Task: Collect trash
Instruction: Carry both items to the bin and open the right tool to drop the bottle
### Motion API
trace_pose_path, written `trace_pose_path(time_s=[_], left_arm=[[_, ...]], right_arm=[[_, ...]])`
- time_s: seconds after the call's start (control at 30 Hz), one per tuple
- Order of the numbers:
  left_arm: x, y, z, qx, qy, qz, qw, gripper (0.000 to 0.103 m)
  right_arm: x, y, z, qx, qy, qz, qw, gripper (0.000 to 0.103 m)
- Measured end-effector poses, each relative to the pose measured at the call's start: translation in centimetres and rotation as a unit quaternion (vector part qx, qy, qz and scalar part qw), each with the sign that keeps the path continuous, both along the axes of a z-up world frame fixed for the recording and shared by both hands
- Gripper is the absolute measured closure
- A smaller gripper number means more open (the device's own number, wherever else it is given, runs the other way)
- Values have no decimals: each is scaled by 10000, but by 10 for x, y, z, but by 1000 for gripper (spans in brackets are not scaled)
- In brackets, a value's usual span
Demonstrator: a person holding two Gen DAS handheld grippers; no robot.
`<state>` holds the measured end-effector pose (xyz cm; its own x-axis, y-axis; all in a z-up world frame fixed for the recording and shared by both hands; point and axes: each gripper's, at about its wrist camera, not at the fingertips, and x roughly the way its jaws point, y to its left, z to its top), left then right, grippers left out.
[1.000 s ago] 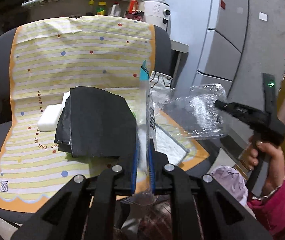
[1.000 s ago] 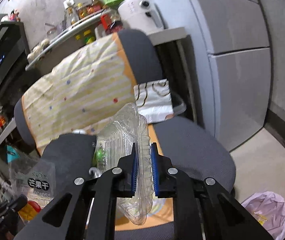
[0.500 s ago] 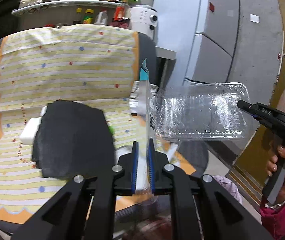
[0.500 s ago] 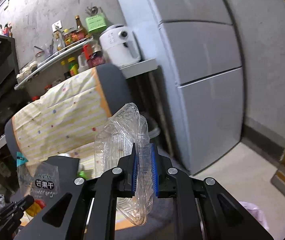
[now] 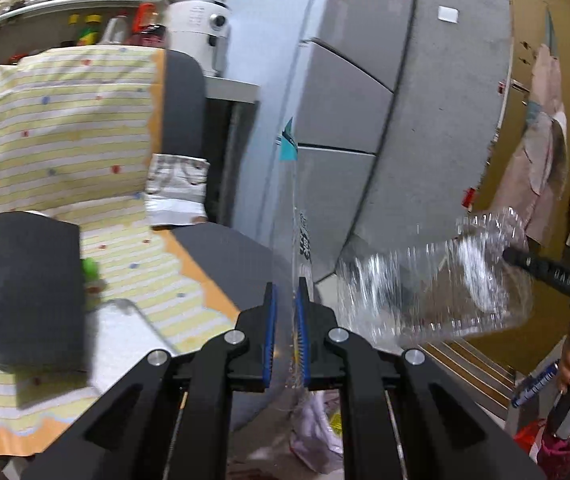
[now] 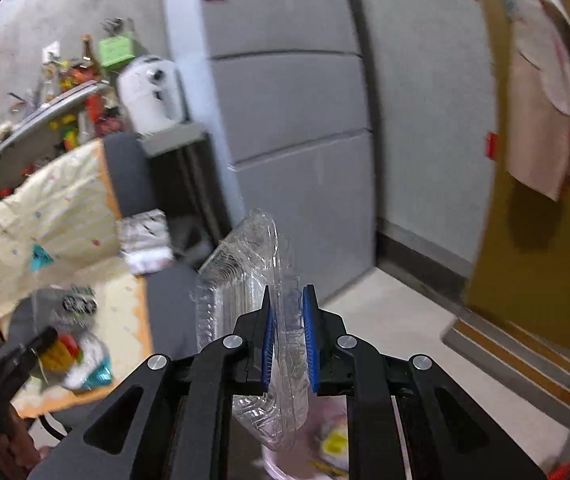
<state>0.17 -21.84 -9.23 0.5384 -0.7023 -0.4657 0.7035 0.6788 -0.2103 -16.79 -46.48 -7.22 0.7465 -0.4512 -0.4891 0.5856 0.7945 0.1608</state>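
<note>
Two grippers seen, both loaded. L to R, left wrist view: black sheet on striped cover of grey chair; left gripper, pads pinching thin clear snack bag edge-on, held above chair front. Far R: right gripper, fingers clamped on clear plastic clamshell tray, in air off chair edge. Pale trash bag on floor below, blurred.
</note>
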Motion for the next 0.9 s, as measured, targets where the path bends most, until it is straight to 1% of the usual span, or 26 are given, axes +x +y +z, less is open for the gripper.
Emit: trace_pose_path(time_s=[0.17, 0.27, 0.33, 0.47, 0.53, 0.57, 0.6, 0.67, 0.83, 0.9], left_arm=[[-7, -18, -6, -2, 98, -180, 9998, 95], [-10, -24, -8, 41, 100, -224, 9997, 95], [-12, -24, -8, 58, 102, -241, 9996, 95], [-9, -25, -10, 84, 132, -241, 9996, 95], [-9, -26, -11, 98, 154, -235, 9996, 95], [-9, -27, -12, 102, 165, -241, 9995, 95], [-9, -28, -13, 113, 172, -245, 9995, 95], [-9, -28, -13, 122, 176, -254, 9994, 95], [-12, -32, -14, 103, 177, -351, 9992, 95], [-16, -37, -16, 132, 199, -482, 9986, 95]], right_arm=[[-16, -24, -30, 297, 405, -275, 9984, 87], [-12, -34, -47, 404, 564, -319, 9971, 87], [-3, -40, -64, 560, 708, -321, 9954, 87], [13, -45, -88, 623, 1021, -335, 9923, 82], [21, -46, -98, 765, 1171, -223, 9899, 79], [25, -48, -106, 934, 1245, -120, 9877, 75], [26, -50, -112, 1085, 1249, -65, 9862, 69], [26, -51, -115, 1162, 1272, -102, 9850, 61], [18, -48, -95, 863, 1045, -224, 9905, 61], [11, -48, -83, 792, 816, -276, 9931, 61]])
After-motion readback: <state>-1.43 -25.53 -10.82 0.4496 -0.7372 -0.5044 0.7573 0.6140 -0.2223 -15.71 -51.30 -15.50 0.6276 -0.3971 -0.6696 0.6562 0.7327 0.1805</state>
